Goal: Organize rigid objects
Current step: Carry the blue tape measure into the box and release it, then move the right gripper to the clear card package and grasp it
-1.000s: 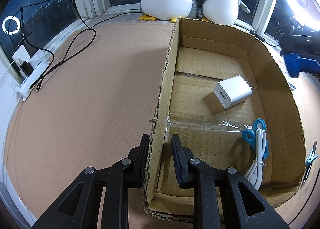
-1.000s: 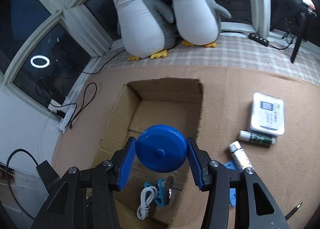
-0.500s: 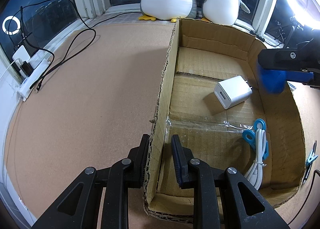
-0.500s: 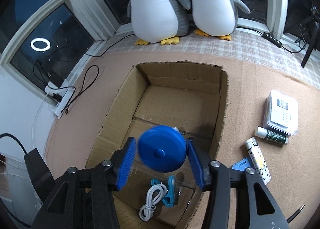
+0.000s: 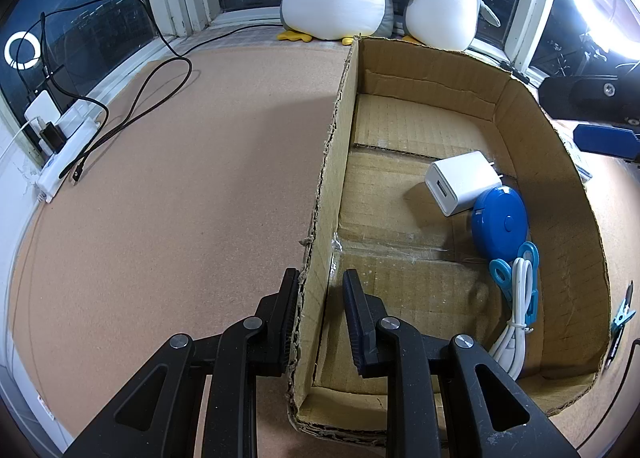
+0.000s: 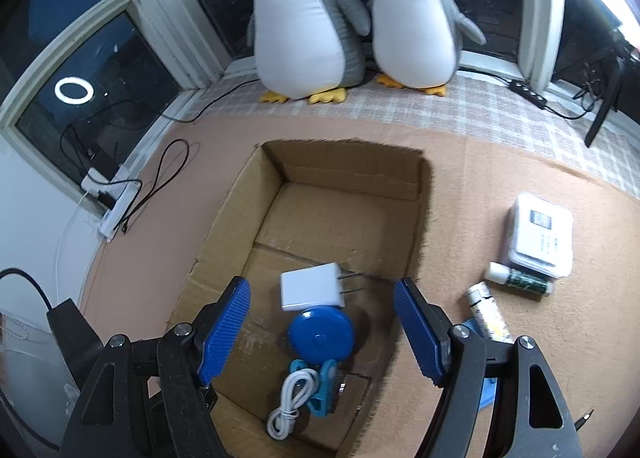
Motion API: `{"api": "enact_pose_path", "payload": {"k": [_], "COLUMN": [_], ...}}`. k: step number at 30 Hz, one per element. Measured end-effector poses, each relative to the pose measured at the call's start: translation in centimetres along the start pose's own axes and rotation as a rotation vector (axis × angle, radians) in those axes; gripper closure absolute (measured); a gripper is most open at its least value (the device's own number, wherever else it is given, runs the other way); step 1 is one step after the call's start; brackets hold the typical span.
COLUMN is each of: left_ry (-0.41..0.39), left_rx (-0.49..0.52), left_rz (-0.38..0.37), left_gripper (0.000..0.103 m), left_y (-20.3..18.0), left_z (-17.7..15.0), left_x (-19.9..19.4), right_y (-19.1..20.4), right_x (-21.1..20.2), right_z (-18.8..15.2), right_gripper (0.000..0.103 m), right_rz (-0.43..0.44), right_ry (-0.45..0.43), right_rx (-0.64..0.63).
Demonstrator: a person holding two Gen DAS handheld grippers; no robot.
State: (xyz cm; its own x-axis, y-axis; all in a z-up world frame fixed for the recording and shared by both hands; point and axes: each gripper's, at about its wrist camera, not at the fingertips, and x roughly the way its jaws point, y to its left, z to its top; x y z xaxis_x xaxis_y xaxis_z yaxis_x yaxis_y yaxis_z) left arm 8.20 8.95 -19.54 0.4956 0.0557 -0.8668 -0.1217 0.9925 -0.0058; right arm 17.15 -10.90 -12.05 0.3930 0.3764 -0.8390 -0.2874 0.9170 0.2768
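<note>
Cardboard box (image 5: 332,162) wall clamped in left jaws; right jaws opening, empty, angled down above it.

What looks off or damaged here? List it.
The box has ragged, torn top edges, worst on the wall pinched by the left claw. Its floor seam shows wrinkled tape. Inside, the blue disc leans against the charger and clip rather than lying apart. Nothing spilled.
</note>
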Motion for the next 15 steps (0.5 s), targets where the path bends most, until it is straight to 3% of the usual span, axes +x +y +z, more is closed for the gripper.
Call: {"api": "enact_pose_path", "payload": {"k": [15], "left_ry": [0.000], "left_rx": [0.000], "left_rz": [0.000], "left_gripper": [0.079], "left_y": [-0.1], "left_z": [0.0], "left_x": [0.0], "right_y": [-11.0], "right_x": [-2.8], "right_z": [1.5], "right_gripper": [0.032], "right_rz": [-0.116], "right_ry": [-0.050], "right_rx": [0.250]}}
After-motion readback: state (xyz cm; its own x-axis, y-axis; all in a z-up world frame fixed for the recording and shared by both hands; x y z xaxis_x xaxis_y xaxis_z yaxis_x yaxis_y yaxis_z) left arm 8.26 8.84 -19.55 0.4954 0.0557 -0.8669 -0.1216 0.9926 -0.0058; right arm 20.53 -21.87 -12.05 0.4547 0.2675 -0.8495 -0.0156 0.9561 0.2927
